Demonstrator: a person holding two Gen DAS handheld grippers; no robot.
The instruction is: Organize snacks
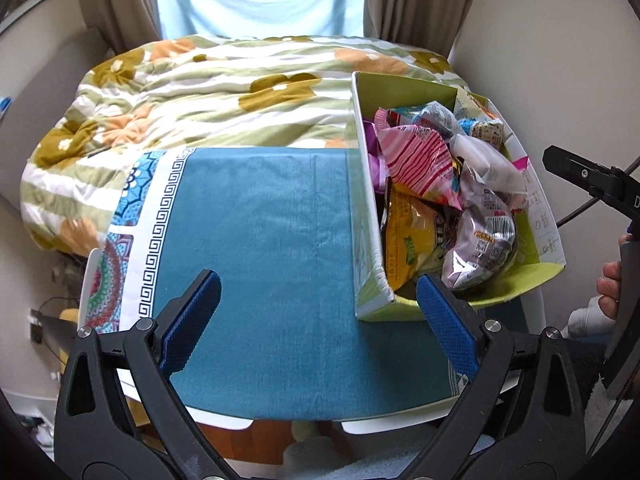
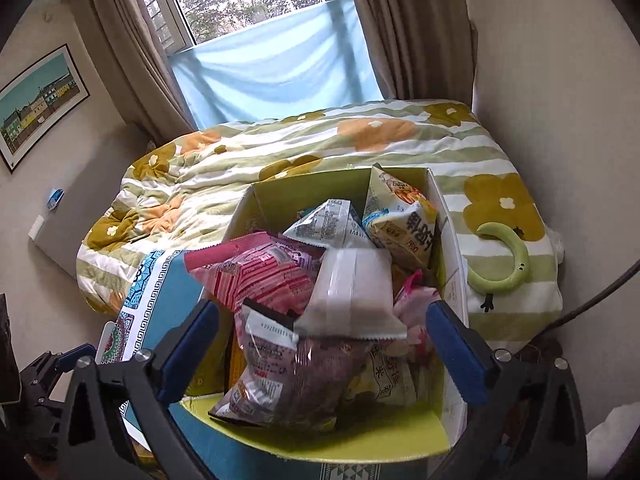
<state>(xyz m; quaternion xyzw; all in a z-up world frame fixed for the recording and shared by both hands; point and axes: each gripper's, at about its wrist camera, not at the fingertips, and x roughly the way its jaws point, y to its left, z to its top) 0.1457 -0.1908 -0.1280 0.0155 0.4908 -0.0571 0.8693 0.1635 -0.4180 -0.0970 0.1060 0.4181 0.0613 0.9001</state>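
Left wrist view: left gripper hangs with fingers spread wide and empty above the teal cloth. The snack box sits to its right, long axis running away from the camera, near corner just beside the right-hand pad.

Right wrist view: right gripper is also spread and empty, poised directly over the box; it is the nearer tool. Between its pads lies a white packet, topmost of the heap, over a purple bag. Packets are crumpled, glossy, loosely piled.
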